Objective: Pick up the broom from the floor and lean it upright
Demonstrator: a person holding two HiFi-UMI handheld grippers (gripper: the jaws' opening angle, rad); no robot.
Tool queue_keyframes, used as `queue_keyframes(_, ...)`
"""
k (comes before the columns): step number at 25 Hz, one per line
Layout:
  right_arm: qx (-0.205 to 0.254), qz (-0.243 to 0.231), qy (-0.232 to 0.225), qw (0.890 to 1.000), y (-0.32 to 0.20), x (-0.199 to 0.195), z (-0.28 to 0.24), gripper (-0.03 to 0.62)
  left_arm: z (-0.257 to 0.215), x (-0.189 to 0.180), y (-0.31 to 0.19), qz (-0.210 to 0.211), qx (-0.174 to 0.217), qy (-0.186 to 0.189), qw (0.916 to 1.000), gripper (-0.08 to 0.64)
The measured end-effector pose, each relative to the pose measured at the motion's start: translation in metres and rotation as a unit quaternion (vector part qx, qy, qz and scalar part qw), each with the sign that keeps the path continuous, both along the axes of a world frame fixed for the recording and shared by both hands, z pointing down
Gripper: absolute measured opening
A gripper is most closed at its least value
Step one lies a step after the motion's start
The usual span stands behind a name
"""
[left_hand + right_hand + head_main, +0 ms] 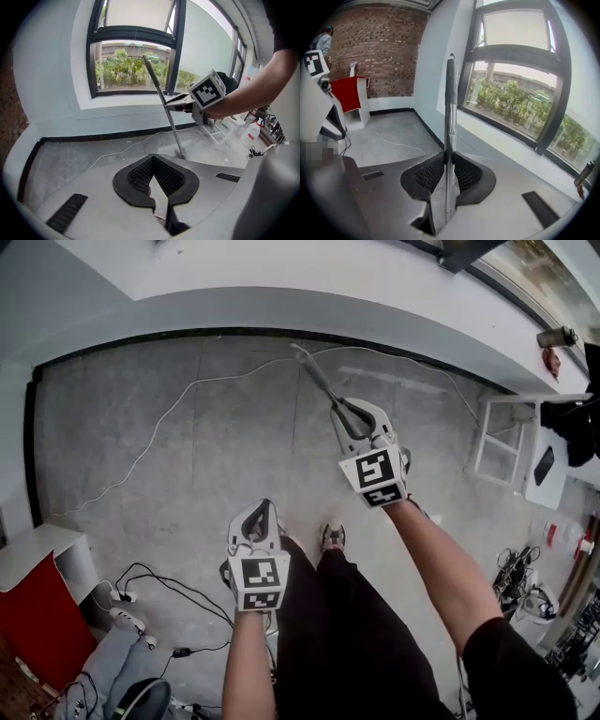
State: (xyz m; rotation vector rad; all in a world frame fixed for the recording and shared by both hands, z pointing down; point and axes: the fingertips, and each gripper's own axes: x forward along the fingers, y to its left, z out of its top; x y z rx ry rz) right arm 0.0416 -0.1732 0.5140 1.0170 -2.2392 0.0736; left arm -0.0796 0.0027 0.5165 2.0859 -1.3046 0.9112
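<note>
Silvery metal with a black grip at its top end, the broom handle [450,136] stands clamped between the black ribbed pads of the right tongs [449,161], which are closed tight on the pole partway along its length. In the head view the handle [317,379] runs up from those tongs [352,420] toward the pale wall below the window. From the left gripper view the pole [169,119] stands steep but tilted, its top against the window [136,61] and its lower end going out of sight behind the left gripper's grey body, so the broom's head cannot be made out. The left tongs [152,160] have their pads together with nothing between them, held low in front of the person's black trousers [347,615]. A white cable [187,395] trails over the grey floor [141,474]. A red-fronted white cabinet [37,615] stands at the left, near a brick wall [379,47].
</note>
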Motion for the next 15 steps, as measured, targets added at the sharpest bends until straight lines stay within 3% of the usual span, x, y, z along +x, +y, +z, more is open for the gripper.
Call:
queue_keyframes(10, 0.05, 0.092, -0.048, 0.993, -0.046, 0.032, -0.043, 0.061, 0.0, 0.017, 0.01, -0.009, -0.005, 0.018, 0.9998, 0.006)
queue_keyframes(15, 0.075, 0.145, -0.079, 0.983, -0.062, 0.057, -0.069, 0.061, -0.003, 0.025, 0.009, 0.003, -0.005, 0.017, 0.9998, 0.006)
